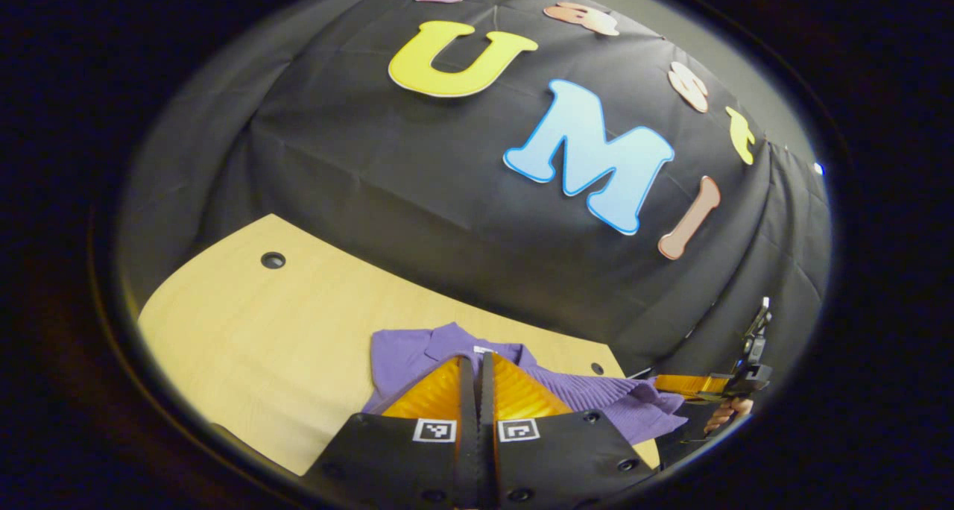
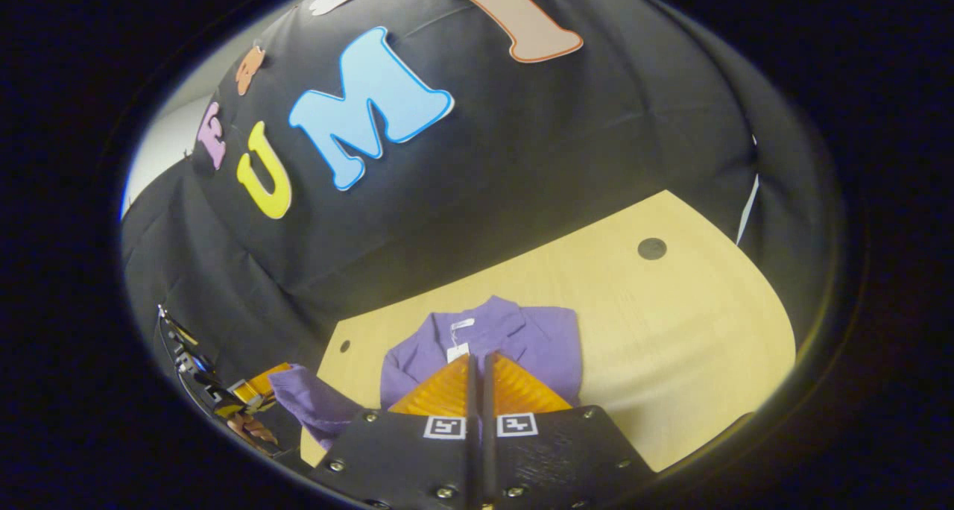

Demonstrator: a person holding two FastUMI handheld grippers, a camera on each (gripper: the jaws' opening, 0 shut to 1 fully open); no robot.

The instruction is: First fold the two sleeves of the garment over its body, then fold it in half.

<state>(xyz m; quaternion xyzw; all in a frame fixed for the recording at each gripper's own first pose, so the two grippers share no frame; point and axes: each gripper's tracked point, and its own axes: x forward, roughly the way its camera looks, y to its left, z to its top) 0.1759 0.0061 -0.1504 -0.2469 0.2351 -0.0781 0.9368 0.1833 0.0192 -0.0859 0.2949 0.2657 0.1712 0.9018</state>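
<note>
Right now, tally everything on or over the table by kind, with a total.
Purple garment: 1
Handheld grippers: 2, the left gripper and the right gripper
Round holes in the wooden table: 2 in each view
Total: 5

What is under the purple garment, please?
The purple garment lies on a light wooden table, whose bare top surrounds it. One sleeve hangs past the table edge. Whatever lies beneath the fabric itself is covered and cannot be seen.
</note>
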